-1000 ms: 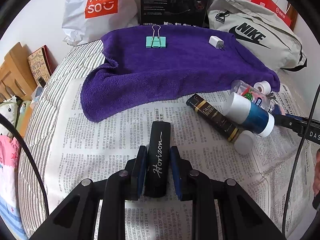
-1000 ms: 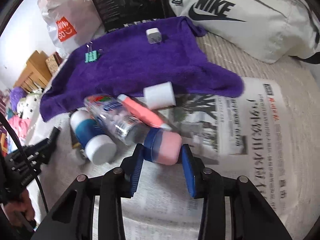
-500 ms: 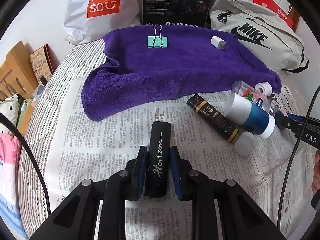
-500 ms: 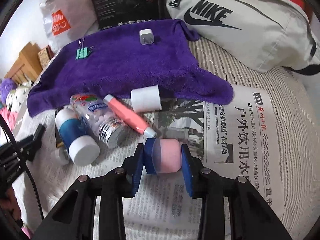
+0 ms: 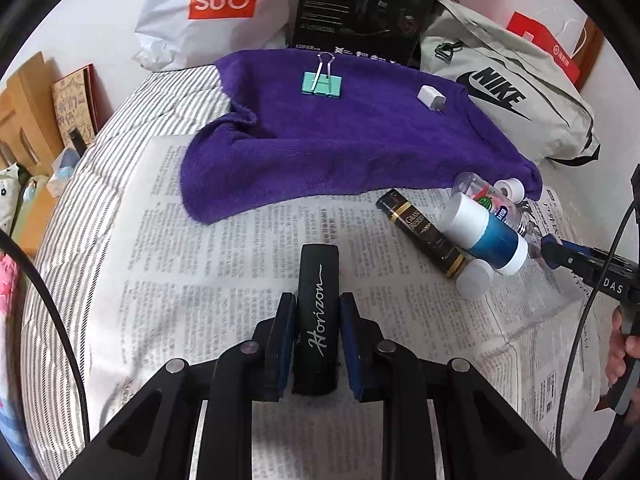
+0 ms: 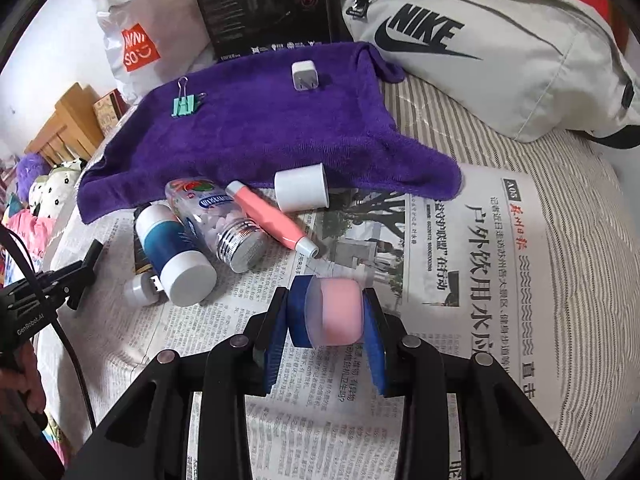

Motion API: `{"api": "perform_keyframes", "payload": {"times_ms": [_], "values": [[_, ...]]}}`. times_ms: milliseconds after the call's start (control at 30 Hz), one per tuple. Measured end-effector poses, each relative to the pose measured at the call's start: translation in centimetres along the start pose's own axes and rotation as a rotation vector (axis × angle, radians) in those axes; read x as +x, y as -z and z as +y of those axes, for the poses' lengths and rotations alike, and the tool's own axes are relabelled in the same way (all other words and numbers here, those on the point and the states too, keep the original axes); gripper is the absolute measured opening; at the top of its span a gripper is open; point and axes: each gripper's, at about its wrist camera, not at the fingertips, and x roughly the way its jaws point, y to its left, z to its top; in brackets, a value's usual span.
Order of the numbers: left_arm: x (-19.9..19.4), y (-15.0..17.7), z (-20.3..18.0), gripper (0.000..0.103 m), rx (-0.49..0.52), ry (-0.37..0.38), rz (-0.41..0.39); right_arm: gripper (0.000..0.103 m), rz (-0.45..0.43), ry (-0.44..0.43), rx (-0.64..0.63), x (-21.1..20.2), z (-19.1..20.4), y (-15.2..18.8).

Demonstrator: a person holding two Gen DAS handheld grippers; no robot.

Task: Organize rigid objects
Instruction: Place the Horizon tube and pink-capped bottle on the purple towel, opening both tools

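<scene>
Below towel point(image 5: 360, 136), over newspaper point(image 5: 224, 264): left gripper point(image 5: 316, 344) clamped on black case point(image 5: 318, 320) mid-length; stiff, smooth, likely light. Right gripper point(image 6: 326, 312) clamped across pink jar point(image 6: 334, 310); rigid, rounded, could slip. Bottles point(image 6: 212, 220) clustered at towel's near edge.

One towel point(image 6: 256, 128); one binder clip point(image 6: 185, 105); one charger point(image 6: 304, 75); one black case point(image 5: 317, 320); one pink jar point(image 6: 332, 312); one pink pen point(image 6: 268, 216); one white cap point(image 6: 302, 187); one candy bottle point(image 6: 212, 212); one blue-banded bottle point(image 6: 172, 248); one black-and-gold tube point(image 5: 420, 234).
</scene>
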Motion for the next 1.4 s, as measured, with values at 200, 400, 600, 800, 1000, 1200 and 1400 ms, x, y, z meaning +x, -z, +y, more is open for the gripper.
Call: {"api": "perform_keyframes", "payload": {"times_ms": [200,400,600,800,1000,1200,1400], "values": [[-0.5,-0.3,0.0,0.021,-0.012,0.009,0.002,0.036,-0.008,-0.032,-0.001,-0.5,-0.2,-0.1],[-1.3,-1.2,-0.8,0.021,0.014,0.015,-0.009,0.036,-0.017,-0.055,-0.008,-0.9,-0.1,-0.6],[-2.1,-3.0,-1.4,0.021,0.032,0.034,-0.042,0.036,-0.030,-0.065,-0.026,-1.4,0.1,-1.4],[-3.1,-5.2,-1.2,0.021,0.043,0.040,-0.084,0.036,-0.048,-0.077,-0.046,-2.2,0.5,-2.8],[-3.2,-7.8,-0.5,0.021,0.037,0.044,-0.108,0.036,-0.059,-0.100,-0.080,-2.4,1.4,-5.0],[-1.7,-10.5,0.4,0.021,0.020,0.058,-0.113,0.036,-0.079,-0.124,-0.104,-1.7,1.8,-8.2],[0.6,-13.1,1.1,0.021,-0.003,0.064,-0.099,0.036,-0.092,-0.101,-0.105,0.0,1.5,-12.0]]}}
